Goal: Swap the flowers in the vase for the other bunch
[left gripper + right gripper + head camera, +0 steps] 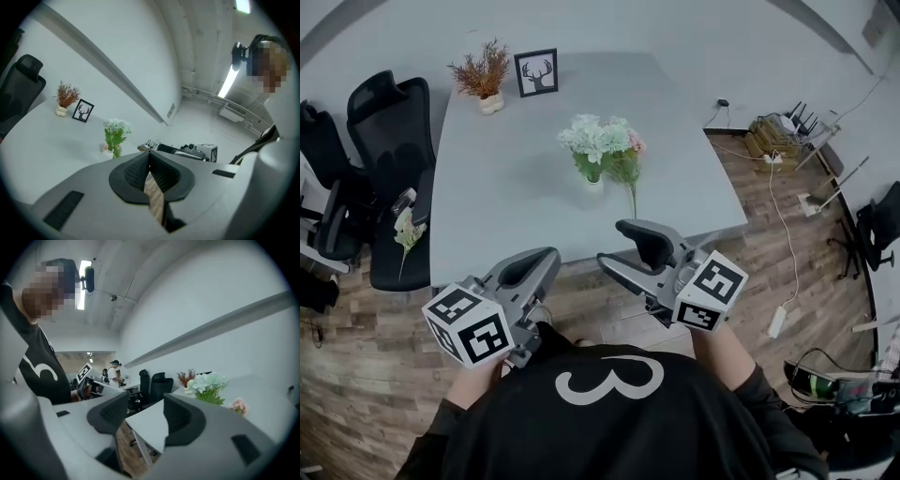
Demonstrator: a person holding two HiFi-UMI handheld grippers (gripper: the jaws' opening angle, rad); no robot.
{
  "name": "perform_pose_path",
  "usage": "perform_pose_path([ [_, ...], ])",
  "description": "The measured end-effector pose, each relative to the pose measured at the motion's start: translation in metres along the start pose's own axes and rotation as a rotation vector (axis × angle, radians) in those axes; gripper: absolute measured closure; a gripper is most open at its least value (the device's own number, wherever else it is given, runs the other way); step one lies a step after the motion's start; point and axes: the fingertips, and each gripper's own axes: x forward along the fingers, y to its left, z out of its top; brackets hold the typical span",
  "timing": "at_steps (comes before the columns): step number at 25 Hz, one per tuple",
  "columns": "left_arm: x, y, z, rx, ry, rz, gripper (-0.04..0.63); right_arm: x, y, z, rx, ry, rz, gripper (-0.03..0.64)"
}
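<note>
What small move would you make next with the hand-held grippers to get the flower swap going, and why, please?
Probably reach the open, empty right hand-held gripper forward to the white flower bunch standing in the small white vase. That gripper is back at the grey table's near edge, and the pink flower lies beside the vase, waiting.

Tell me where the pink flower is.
In the head view the pink flower lies on the table just right of the vase, stem toward the near edge.
</note>
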Motion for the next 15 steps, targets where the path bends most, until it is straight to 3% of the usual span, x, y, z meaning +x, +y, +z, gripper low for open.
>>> perform_pose_path([
  [3, -0.002, -0.019, -0.001, 0.034, 0.004, -0.039, 0.584, -0.013, 0.007, 0.001, 0.093, -0.03, -0.008, 0.542],
  [5, -0.003, -0.026, -0.004, 0.058, 0.019, -0.061, 0.584, -0.017, 0.009, -0.004, 0.149, -0.039, -0.012, 0.6],
  [11, -0.022, -0.026, -0.007, 0.087, 0.068, -0.092, 0.584, -0.004, 0.049, -0.014, 0.252, -0.036, 0.075, 0.607],
  [15, -0.043, -0.019, -0.006, 0.095, 0.088, -0.1, 0.584, 0.012, 0.063, -0.017, 0.255, -0.031, 0.034, 0.609],
])
